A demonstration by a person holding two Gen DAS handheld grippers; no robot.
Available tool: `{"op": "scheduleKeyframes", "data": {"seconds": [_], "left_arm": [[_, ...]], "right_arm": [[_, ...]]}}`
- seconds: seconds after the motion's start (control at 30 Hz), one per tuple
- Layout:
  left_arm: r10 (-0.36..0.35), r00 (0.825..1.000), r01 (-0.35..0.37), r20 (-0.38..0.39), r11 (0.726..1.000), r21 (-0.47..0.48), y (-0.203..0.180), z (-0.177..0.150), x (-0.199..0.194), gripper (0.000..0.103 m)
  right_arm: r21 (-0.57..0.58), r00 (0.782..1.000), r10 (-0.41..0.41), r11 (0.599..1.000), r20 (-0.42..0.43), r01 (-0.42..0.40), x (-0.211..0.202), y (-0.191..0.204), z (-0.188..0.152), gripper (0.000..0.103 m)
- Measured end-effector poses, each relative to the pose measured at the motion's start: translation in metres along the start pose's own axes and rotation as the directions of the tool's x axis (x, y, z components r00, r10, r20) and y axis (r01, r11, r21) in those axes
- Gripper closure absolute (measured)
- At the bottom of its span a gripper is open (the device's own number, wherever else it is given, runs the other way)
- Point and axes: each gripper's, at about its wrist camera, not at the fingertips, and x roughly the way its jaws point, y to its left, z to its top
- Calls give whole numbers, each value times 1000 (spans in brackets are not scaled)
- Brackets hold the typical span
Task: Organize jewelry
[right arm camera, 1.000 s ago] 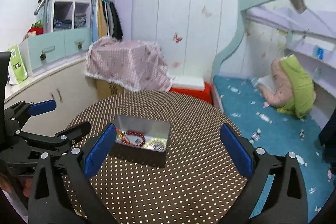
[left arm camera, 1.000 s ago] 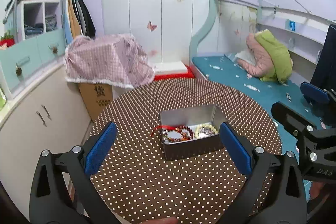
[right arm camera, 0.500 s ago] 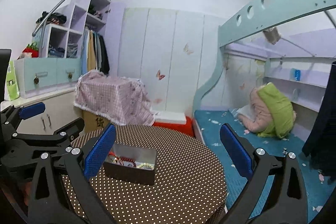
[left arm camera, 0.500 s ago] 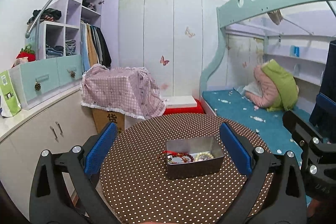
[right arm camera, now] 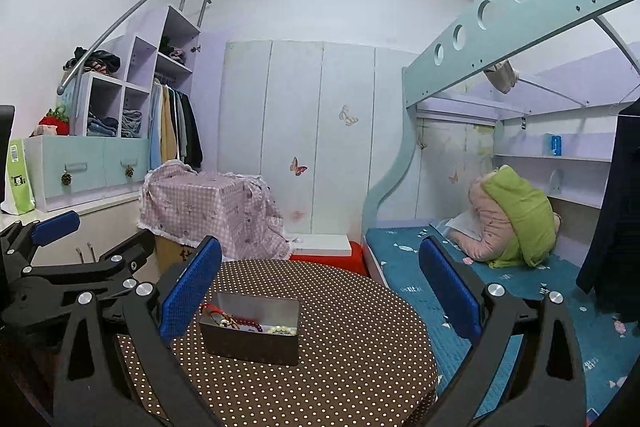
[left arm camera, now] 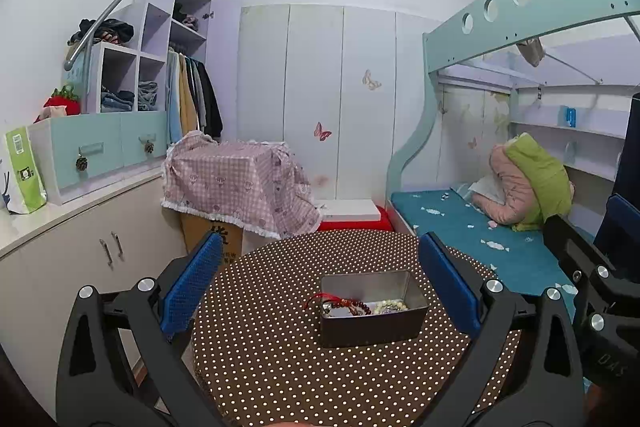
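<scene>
Jewelry lies inside the metal tin (left arm camera: 372, 311) on the dotted round table (left arm camera: 280, 355): red bead bracelet (left arm camera: 352, 305) toward its left end, pale bead bracelet (left arm camera: 390, 305) beside it. Left gripper (left arm camera: 320, 285) and right gripper (right arm camera: 320, 287) hover short of the tin, jaws spread wide, holding nothing.

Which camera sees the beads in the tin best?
The left wrist view: it faces the tin head-on, showing the dark red beads and pale beads side by side. In the right wrist view, the tin sits off-centre behind the gripper's blue pad.
</scene>
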Motion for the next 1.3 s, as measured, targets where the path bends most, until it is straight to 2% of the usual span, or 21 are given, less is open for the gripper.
{"op": "scheduleKeyframes", "data": {"seconds": [0.53, 1.3], "left_arm": [[-20, 1000, 20, -10, 1000, 6, 0, -5, 7, 5], [0, 1000, 0, -18, 1000, 15, 2, -8, 8, 5]], "right_arm": [[18, 999, -3, 1000, -37, 3, 5, -2, -1, 7], [17, 999, 1, 1000, -51, 0, 7, -1, -5, 7]]}}
